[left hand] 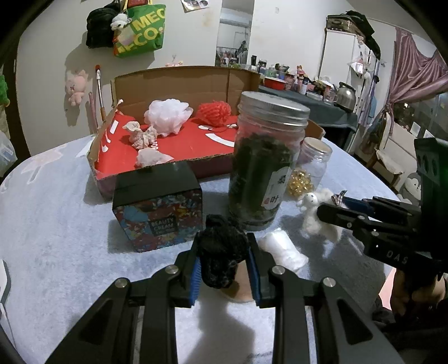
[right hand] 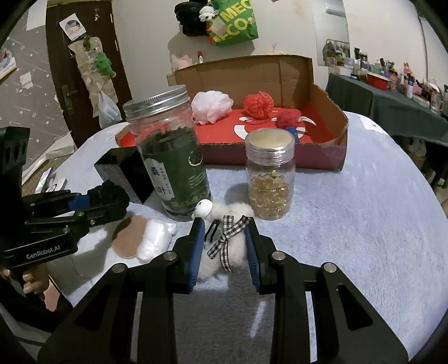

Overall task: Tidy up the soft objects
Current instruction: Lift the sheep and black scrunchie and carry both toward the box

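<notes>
Between your left gripper's (left hand: 224, 261) pads sits a black fuzzy thing (left hand: 221, 252), a scrunchie or pom-pom, can't tell which. Jaws are narrow and pressing it on both sides, and it looks lifted just clear of the table. Your right gripper (right hand: 224, 249) is also closed narrow, on the white fluffy toy (right hand: 224, 252) with the checked ribbon (right hand: 228, 233); the toy looks to be still resting on the cloth, just in front of the two jars.

Step, as I read it: both soft items grabbed, neither one in the box yet. The cardboard box (left hand: 179, 81) at the back already holds a white mesh puff (left hand: 168, 116), red yarn (left hand: 214, 112) and some pale pink bits.

Next move calls for lifting both high enough to clear the tall tea jar (left hand: 263, 162), the small jar of gold beads (right hand: 270, 182) and the beauty cream box (left hand: 159, 212). All three stand between you and the box. The tall jar looks tippy, so go round or over it.

Left on the table: a white soft wad (right hand: 155, 238) touching a tan round pad (right hand: 128, 236), between the two grippers.

Surface is a round table with a pale plush cloth (right hand: 364, 210), so it's grippy and things may drag. The room's cluttered: a green bag (right hand: 235, 25) on the wall, a dark door, and a side table with bottles and a kettle.
</notes>
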Demonstrator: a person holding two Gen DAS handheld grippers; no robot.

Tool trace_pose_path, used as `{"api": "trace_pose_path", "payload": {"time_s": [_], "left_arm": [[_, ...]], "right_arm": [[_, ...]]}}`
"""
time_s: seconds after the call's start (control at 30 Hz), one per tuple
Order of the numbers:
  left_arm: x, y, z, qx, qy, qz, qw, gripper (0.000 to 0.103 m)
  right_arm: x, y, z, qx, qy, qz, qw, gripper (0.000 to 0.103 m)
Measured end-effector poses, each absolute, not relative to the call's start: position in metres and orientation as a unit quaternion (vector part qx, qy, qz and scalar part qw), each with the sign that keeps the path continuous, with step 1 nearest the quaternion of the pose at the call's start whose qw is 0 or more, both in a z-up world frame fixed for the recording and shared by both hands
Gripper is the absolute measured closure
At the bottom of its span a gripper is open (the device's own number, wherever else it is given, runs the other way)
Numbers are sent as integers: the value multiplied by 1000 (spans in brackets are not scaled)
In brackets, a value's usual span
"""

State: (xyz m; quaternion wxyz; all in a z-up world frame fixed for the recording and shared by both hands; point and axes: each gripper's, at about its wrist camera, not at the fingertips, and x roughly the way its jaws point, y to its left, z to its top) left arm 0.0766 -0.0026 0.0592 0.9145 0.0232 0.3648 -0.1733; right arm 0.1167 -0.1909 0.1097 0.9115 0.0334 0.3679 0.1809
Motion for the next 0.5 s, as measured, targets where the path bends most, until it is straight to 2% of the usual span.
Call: {"api": "trace_pose_path", "payload": {"time_s": [0.5], "left_arm": [[76,39,55,11,380,-135,915,74]], "right_arm": [[115,-220,108,55,378,163,910,76]]}}
